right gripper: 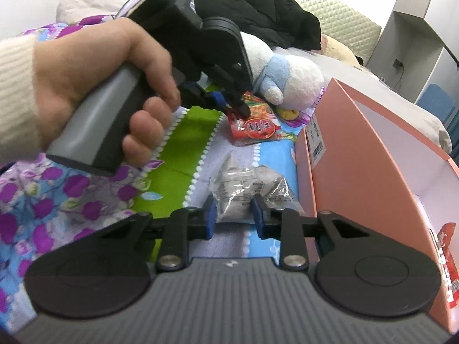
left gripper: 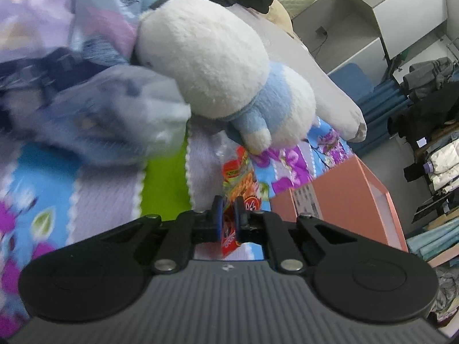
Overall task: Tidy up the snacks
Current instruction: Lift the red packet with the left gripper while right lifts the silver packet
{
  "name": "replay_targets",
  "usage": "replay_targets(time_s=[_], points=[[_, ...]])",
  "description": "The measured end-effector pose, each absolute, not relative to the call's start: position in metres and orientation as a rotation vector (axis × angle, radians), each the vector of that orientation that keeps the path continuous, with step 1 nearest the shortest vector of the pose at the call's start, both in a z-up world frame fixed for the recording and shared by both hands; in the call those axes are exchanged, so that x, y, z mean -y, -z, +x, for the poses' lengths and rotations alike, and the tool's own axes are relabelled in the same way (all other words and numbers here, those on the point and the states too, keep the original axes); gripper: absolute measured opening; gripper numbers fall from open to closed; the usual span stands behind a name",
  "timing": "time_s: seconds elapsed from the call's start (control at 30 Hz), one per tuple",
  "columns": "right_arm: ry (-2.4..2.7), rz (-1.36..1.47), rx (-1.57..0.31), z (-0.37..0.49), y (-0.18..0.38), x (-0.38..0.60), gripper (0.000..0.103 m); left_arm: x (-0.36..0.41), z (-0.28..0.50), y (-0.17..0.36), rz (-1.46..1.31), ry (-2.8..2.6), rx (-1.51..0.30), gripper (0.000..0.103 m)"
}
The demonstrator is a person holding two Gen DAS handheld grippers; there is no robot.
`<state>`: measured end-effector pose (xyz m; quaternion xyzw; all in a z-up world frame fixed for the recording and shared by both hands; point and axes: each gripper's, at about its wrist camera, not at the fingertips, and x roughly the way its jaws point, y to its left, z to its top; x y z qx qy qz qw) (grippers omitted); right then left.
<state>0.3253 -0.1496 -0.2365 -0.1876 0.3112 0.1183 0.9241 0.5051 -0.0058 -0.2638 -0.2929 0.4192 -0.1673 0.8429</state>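
Centre-bottom of the left wrist view, left gripper [left gripper: 226,210] pinches the red-orange crinkly foil snack packet [left gripper: 238,180]: light, slippery, grab the sealed edge. Right gripper [right gripper: 233,205] is spread around the grey clear-wrapped snack pack [right gripper: 246,189], lying beside the pink cardboard box [right gripper: 358,154].

Right wrist view. The right gripper [right gripper: 232,215], jaws parted, stands on either side of a clear packet of grey snacks [right gripper: 252,192] lying on the floral bedspread [right gripper: 57,200], just beside the near corner of the pink cardboard box [right gripper: 373,154]. A red packet [right gripper: 447,269] lies inside the box at its near end. Farther along the bed, a bare hand [right gripper: 94,86] grips the left gripper [right gripper: 229,103], whose fingers pinch the edge of a red-orange snack packet [right gripper: 255,126]. A white-and-blue plush toy [right gripper: 289,80] lies behind it, before black clothing [right gripper: 272,14]
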Motion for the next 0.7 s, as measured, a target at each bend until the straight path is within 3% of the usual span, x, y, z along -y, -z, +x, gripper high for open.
replay_targets(time_s=[0.7], points=[[-0.414, -0.391, -0.69, 0.22, 0.224, 0.167, 0.025, -0.048, 0.284, 0.231, -0.58, 0.238, -0.903, 0.007]])
